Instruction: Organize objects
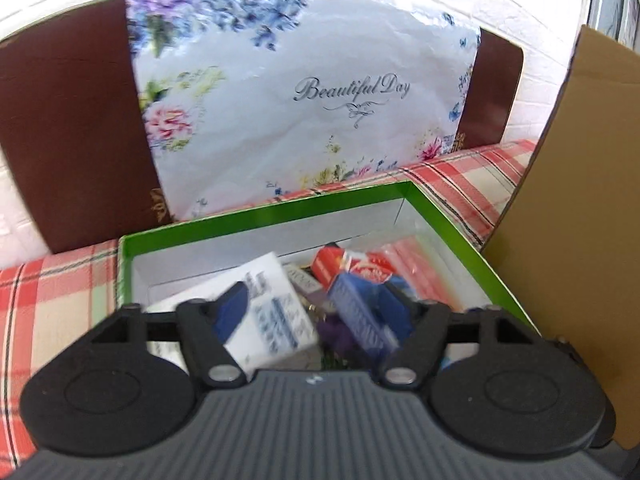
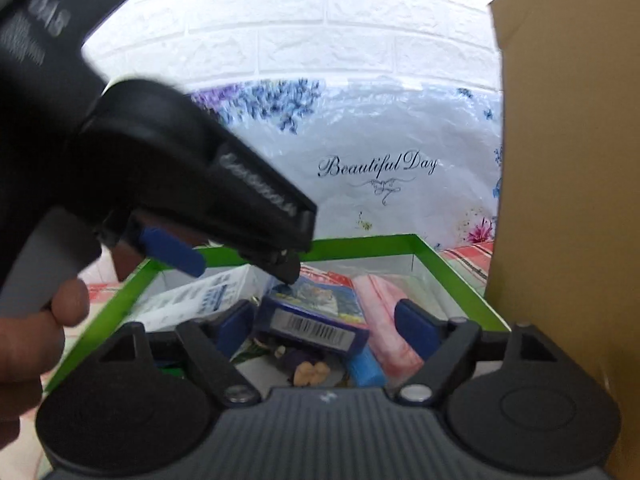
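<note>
your left hand-held gripper [image 1: 314, 314] and right hand-held gripper [image 2: 326, 326] both gape wide over the green box [image 1: 452, 224] on the checked table [image 1: 60, 304], holding nothing (the white carton [image 1: 276, 300], blue pack [image 2: 316, 316] and pink pouch [image 2: 390, 320] lie inside).

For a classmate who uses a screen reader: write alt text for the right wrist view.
The open right gripper hovers over a green-rimmed box holding a dark blue barcoded packet, a pink pack and a white carton. The left gripper, in a hand, crosses from the left; a floral "Beautiful Day" bag stands behind.
</note>
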